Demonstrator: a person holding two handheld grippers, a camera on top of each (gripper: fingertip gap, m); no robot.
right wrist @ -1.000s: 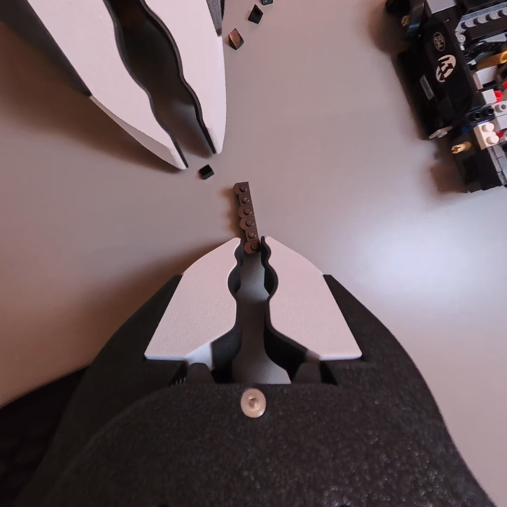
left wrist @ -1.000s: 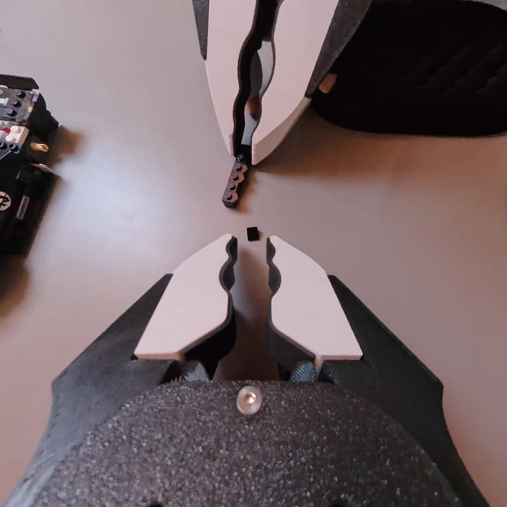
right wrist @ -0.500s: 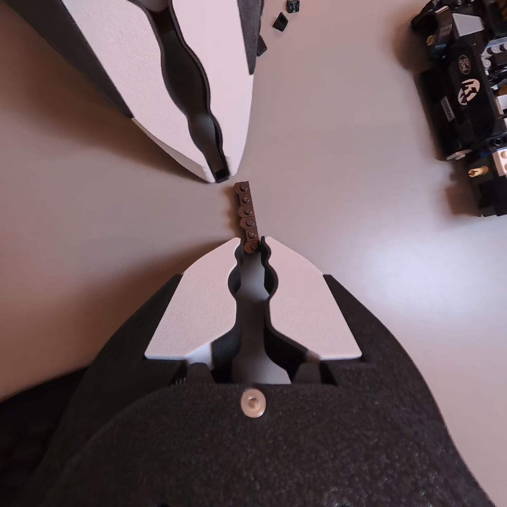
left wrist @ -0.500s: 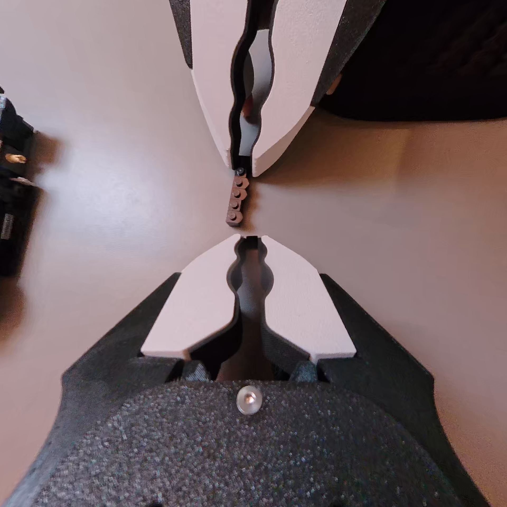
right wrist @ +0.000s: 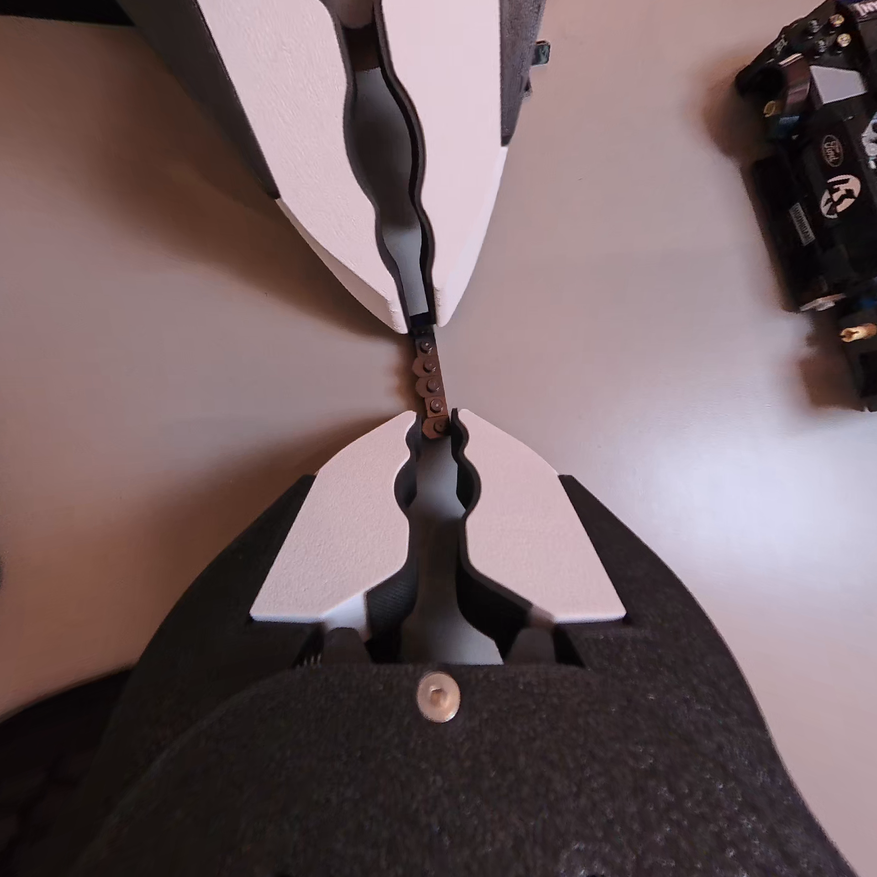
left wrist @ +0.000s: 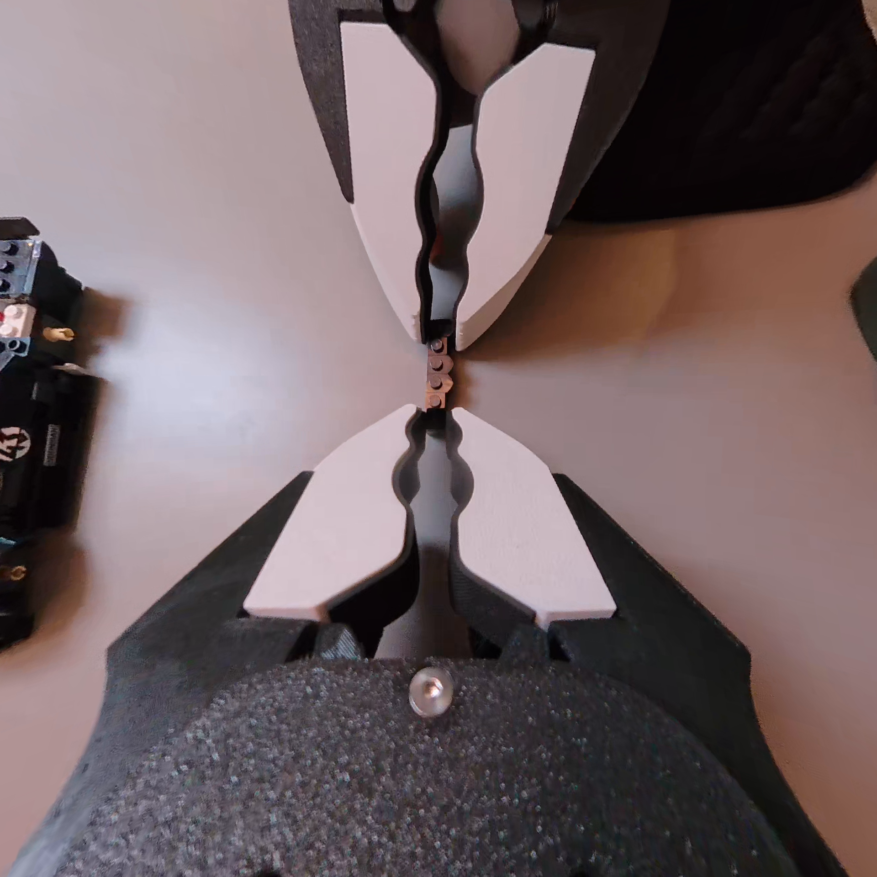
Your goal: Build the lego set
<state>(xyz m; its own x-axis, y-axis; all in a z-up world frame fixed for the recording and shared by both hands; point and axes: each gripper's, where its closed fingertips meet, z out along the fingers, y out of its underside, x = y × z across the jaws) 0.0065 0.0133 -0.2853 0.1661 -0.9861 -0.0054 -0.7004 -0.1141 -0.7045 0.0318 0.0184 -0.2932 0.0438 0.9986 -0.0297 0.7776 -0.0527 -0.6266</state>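
A dark strip of studded Lego plates (left wrist: 437,375) hangs between the two grippers above the table; it also shows in the right wrist view (right wrist: 430,379). My right gripper (right wrist: 436,422) is shut on the strip's near end; in the left wrist view it (left wrist: 439,332) comes in from the top. My left gripper (left wrist: 434,418) is shut on a small black piece (left wrist: 434,431) and holds it against the strip's other end. In the right wrist view the left gripper (right wrist: 420,327) comes in from the top with the small piece (right wrist: 421,331) at its tips.
A partly built black Lego car (left wrist: 33,427) stands on the tan table (left wrist: 190,190) at the left; it is at the right in the right wrist view (right wrist: 825,199). A small loose dark piece (right wrist: 542,51) lies behind the left gripper. A black padded shape (left wrist: 759,118) fills the far right. Less than 4 cm separates the two grippers' tips. The black padded shape (left wrist: 759,118) lies around 15 centimeters away from my right fingertips.
My left gripper closed on the small black piece that lay on the table and carried it to the free end of the strip. The two grippers have drawn tip to tip.
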